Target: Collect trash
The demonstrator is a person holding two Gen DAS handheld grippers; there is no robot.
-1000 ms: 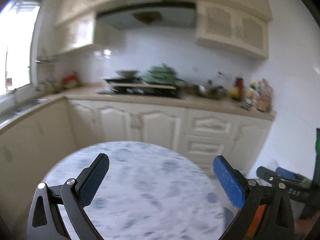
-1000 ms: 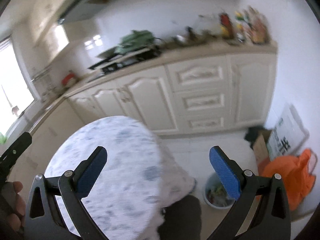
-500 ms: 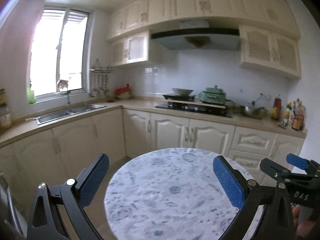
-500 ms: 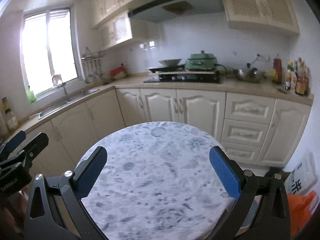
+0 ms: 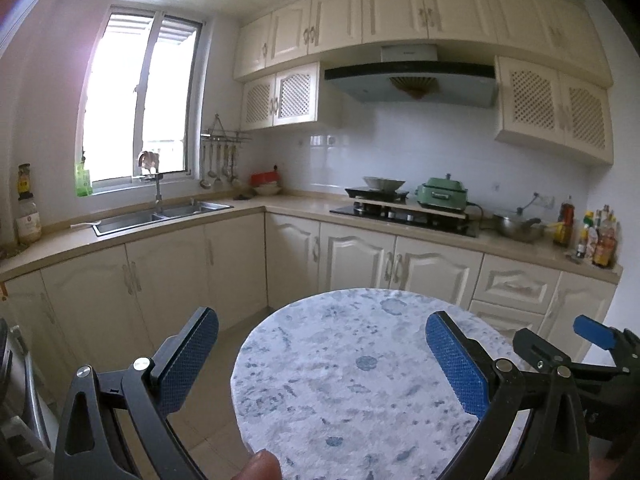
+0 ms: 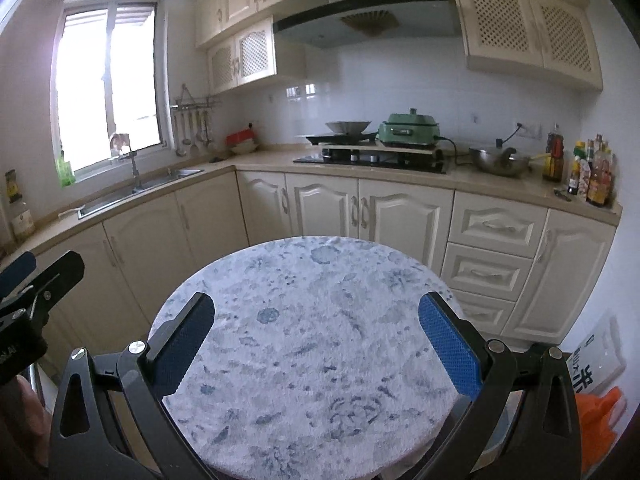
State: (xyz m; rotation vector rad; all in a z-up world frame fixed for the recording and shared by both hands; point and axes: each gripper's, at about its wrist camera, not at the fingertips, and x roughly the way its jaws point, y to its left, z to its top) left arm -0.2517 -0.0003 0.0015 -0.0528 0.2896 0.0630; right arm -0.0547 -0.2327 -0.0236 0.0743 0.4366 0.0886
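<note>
Left gripper: fingers wide apart, holding nothing, above the round table.
Right gripper: fingers wide apart, holding nothing, above that table.
Trash: none visible on the table.
Orange bag: on the floor, far right.

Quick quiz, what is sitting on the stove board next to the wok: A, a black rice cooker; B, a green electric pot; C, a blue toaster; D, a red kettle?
B: a green pot with a lid and a power cord stands on the board over the stove, right of the wok.
</note>
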